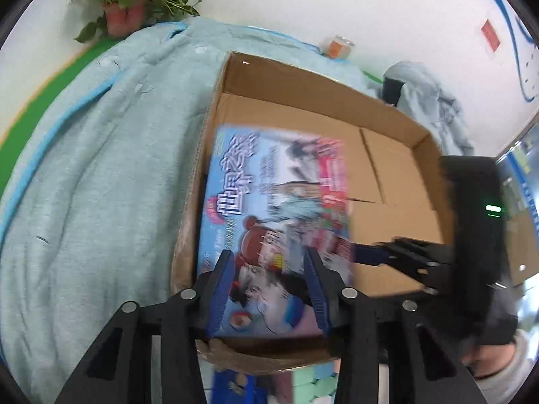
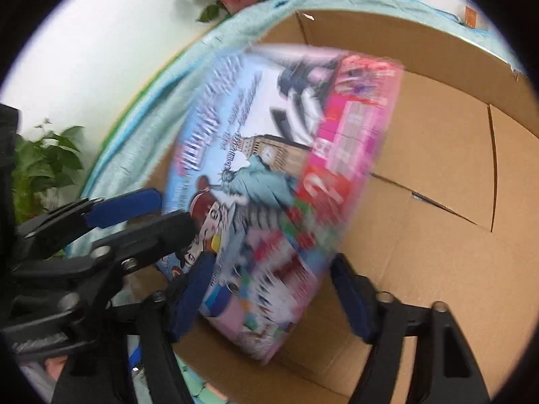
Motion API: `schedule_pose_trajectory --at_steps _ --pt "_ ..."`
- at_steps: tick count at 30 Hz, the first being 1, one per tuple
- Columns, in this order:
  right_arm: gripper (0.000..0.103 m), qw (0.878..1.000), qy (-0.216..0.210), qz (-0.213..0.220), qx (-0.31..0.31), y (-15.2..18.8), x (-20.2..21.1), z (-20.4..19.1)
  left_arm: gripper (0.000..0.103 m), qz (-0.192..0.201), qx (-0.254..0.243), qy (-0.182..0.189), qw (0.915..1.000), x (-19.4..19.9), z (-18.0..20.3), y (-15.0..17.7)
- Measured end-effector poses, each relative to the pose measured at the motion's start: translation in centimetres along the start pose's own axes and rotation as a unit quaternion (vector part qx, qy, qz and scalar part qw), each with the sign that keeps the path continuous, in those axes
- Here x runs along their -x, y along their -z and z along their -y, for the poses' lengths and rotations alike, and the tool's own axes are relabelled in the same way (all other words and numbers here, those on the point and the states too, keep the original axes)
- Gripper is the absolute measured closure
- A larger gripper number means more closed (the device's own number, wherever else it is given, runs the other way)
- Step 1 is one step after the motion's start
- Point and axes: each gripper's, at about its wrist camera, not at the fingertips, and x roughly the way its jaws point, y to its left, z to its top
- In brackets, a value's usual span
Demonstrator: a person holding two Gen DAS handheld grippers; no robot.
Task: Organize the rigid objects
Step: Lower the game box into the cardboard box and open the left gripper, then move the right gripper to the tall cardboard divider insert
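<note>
Cardboard walls frame the scene as a colourful game box [image 1: 276, 215] goes into an open carton [image 1: 303, 77] resting on a pale teal blanket [image 1: 101, 168], a potted plant [image 1: 128, 3] behind at far left. The left gripper [image 1: 269, 282] appears clamped on the box's near short edge, one blue finger [image 1: 220, 289] on either face. The right gripper [image 2: 269, 299] stands wide, its fingers apart around the box's lower corner without clearly pressing it.

The box sits tilted inside the carton against the left wall, not yet flat; whether its far end touches the floor is hidden by blur. Its long axis runs away from the left camera toward the carton's far wall, printed face up and toward the carton's open middle, title side along the left wall.

Judged from here, the risk is a one-edge hold: the box could pivot and slap down, or catch on the carton's rim. The two grippers work close together and could knock.
</note>
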Motion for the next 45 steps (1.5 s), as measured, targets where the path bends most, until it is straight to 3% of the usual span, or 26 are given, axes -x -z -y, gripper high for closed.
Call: schedule_pose_trajectory --at_steps 5,8,12,13,14,17,21,22,23,24,25,28,32,33,35,36,37,38,39,40,41,42,43,44,45 --pt "0.035 1.000 -0.022 -0.002 -0.019 -0.7 -0.1 1.1 0.059 0.035 -0.030 -0.038 0.9982 1.7 -0.3 -0.1" --pt "0.035 1.000 -0.016 0.013 -0.024 -0.5 1.1 1.6 0.046 0.055 -0.041 -0.054 0.9962 2.8 -0.5 0.8" --pt "0.035 0.998 0.001 0.046 -0.030 -0.1 3.3 2.5 0.044 0.073 -0.029 -0.045 0.9959 4.6 -1.7 2.5" --pt "0.039 0.998 0.000 0.046 -0.031 -0.1 3.2 2.6 0.044 0.076 -0.027 -0.042 0.9959 5.0 -1.9 2.9" --pt "0.057 0.999 -0.005 0.033 -0.032 0.0 2.9 2.7 0.044 0.078 -0.027 -0.040 0.9958 5.3 -2.1 3.0" --pt "0.059 0.999 0.021 0.024 -0.021 0.3 2.1 2.5 0.042 0.088 -0.029 -0.039 0.9949 6.0 -2.1 3.7" --pt "0.059 0.997 -0.024 0.048 -0.064 1.3 3.9 4.0 0.019 0.127 -0.037 -0.047 0.9901 7.5 -1.5 4.5" --pt "0.056 0.996 -0.013 0.064 -0.060 1.8 4.7 3.6 0.012 0.140 -0.041 -0.052 0.9879 8.0 -1.4 4.7" --pt "0.042 0.995 0.010 0.089 -0.049 2.8 6.2 3.2 0.007 0.152 -0.044 -0.058 0.9857 8.4 -1.2 5.0" --pt "0.021 0.993 0.027 0.109 -0.042 3.7 7.3 2.6 0.000 0.169 -0.046 -0.063 0.9825 9.0 -0.9 5.3" --pt "0.015 0.990 0.045 0.131 -0.037 4.9 8.6 2.3 0.001 0.178 -0.047 -0.066 0.9808 9.2 -0.9 5.3" --pt "0.008 0.980 0.102 0.167 -0.031 8.2 11.2 1.5 0.001 0.207 -0.050 -0.069 0.9747 10.0 -0.1 6.1" --pt "0.008 0.964 0.158 0.207 -0.056 13.0 13.3 0.7 0.001 0.221 -0.054 -0.094 0.9693 10.0 1.3 7.4" --pt "0.008 0.961 0.167 0.211 -0.059 13.8 13.5 0.5 0.002 0.221 -0.060 -0.091 0.9692 10.0 2.0 8.1" --pt "0.014 0.954 0.196 0.221 -0.056 15.8 14.1 -0.1 0.035 0.214 -0.067 -0.069 0.9720 9.8 2.4 8.9" --pt "0.038 0.950 0.204 0.228 -0.062 16.6 14.4 -0.1 0.076 0.198 -0.074 -0.051 0.9760 9.5 2.6 9.2" --pt "0.053 0.948 0.208 0.229 -0.071 17.4 14.6 0.0 0.095 0.172 -0.085 -0.035 0.9809 9.1 3.2 9.5" --pt "0.067 0.947 0.208 0.231 -0.080 18.0 15.0 0.1 0.094 0.161 -0.089 -0.029 0.9825 8.9 3.7 10.0" --pt "0.067 0.946 0.203 0.239 -0.084 18.6 15.4 0.4 0.094 0.162 -0.092 -0.022 0.9823 9.0 4.2 10.5" --pt "0.067 0.945 0.201 0.245 -0.084 19.1 15.8 0.6 0.086 0.168 -0.095 -0.014 0.9810 9.3 4.8 11.2" --pt "0.061 0.944 0.202 0.248 -0.081 19.5 16.0 0.6 0.074 0.173 -0.098 -0.011 0.9800 9.5 5.3 11.6" --pt "0.035 0.942 0.203 0.255 -0.079 20.1 16.3 0.7 0.025 0.179 -0.099 -0.016 0.9788 9.7 5.9 12.0" --pt "0.019 0.939 0.206 0.266 -0.077 20.7 16.5 0.7 0.004 0.189 -0.093 -0.027 0.9771 9.9 6.4 12.5" --pt "0.002 0.933 0.214 0.279 -0.076 21.3 16.7 0.8 0.003 0.213 -0.087 -0.029 0.9726 10.2 6.8 13.1" --pt "0.000 0.931 0.219 0.282 -0.074 21.8 16.8 0.9 0.000 0.225 -0.089 -0.029 0.9699 10.2 7.2 13.6"
